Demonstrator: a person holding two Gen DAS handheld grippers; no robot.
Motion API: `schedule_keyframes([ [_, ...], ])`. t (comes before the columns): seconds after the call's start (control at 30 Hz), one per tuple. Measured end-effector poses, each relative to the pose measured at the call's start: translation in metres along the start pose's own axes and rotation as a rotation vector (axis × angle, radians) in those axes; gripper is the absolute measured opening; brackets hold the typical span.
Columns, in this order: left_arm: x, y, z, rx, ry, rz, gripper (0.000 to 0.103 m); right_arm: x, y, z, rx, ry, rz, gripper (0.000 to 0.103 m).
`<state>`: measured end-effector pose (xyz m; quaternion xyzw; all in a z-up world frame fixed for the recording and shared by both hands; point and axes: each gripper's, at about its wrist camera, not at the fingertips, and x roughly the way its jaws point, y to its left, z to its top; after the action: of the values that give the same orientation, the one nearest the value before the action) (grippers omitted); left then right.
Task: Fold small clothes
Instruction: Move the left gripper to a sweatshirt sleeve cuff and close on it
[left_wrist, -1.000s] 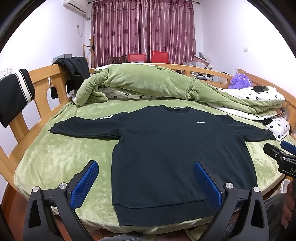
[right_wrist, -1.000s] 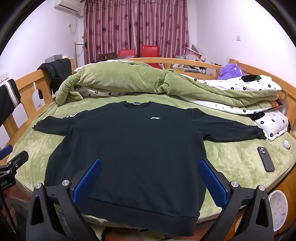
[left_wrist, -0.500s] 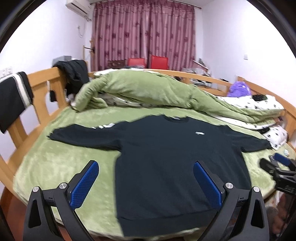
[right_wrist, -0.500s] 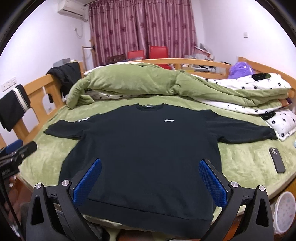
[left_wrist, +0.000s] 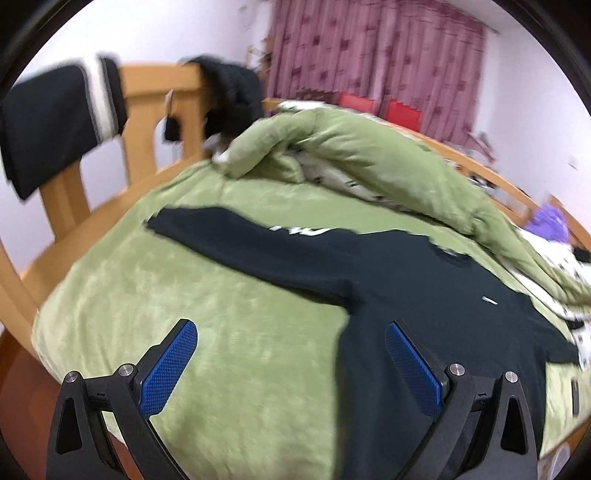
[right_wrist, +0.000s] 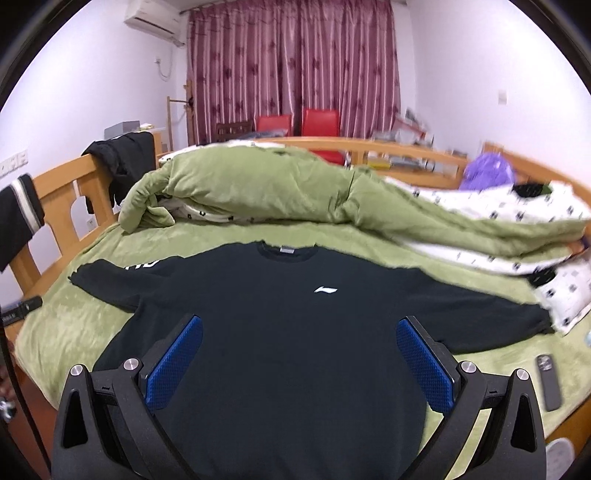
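A black long-sleeved sweatshirt (right_wrist: 280, 332) lies flat and face up on the green bedspread (right_wrist: 74, 325), both sleeves spread out, a small white logo on its chest. In the left wrist view the sweatshirt (left_wrist: 424, 295) fills the right side, its left sleeve (left_wrist: 229, 236) reaching toward the headboard. My left gripper (left_wrist: 291, 363) is open above the bedspread beside the garment's left edge, nothing between its fingers. My right gripper (right_wrist: 299, 360) is open over the sweatshirt's lower body, also holding nothing. The tip of the left gripper (right_wrist: 22, 308) shows at the far left of the right wrist view.
A heaped green quilt (right_wrist: 258, 188) and a white patterned duvet (right_wrist: 517, 214) lie behind the sweatshirt. A dark phone (right_wrist: 548, 382) rests on the bedspread at the right. Dark clothes (left_wrist: 62, 122) hang over the wooden bed rail (left_wrist: 147, 96). A purple plush toy (right_wrist: 487, 171) sits at the back right.
Both grippers have moved forward over the bed. The left one has swung left toward the left sleeve and tilted. Both stay open and the sweatshirt has not moved.
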<state>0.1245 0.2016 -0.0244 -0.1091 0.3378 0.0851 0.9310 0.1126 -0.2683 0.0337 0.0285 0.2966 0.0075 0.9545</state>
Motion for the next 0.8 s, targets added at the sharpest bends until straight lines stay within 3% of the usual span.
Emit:
schedule_keyframes([
  [0.13, 0.051, 0.026, 0.001, -0.05, 0.052, 0.05, 0.102, 0.052, -0.008, 0.003, 0.028, 0.04, 0.006, 0.103],
  [0.37, 0.126, 0.077, 0.017, -0.062, 0.041, 0.177, 0.102, 0.136, -0.01, 0.003, 0.011, 0.077, -0.038, 0.103],
  [0.6, 0.184, 0.121, 0.042, -0.161, 0.064, 0.2, 0.097, 0.181, 0.0, -0.003, -0.016, 0.074, -0.062, 0.103],
  [0.8, 0.228, 0.135, 0.054, -0.214, 0.068, 0.227, 0.092, 0.202, 0.015, -0.012, -0.05, 0.081, -0.052, 0.102],
])
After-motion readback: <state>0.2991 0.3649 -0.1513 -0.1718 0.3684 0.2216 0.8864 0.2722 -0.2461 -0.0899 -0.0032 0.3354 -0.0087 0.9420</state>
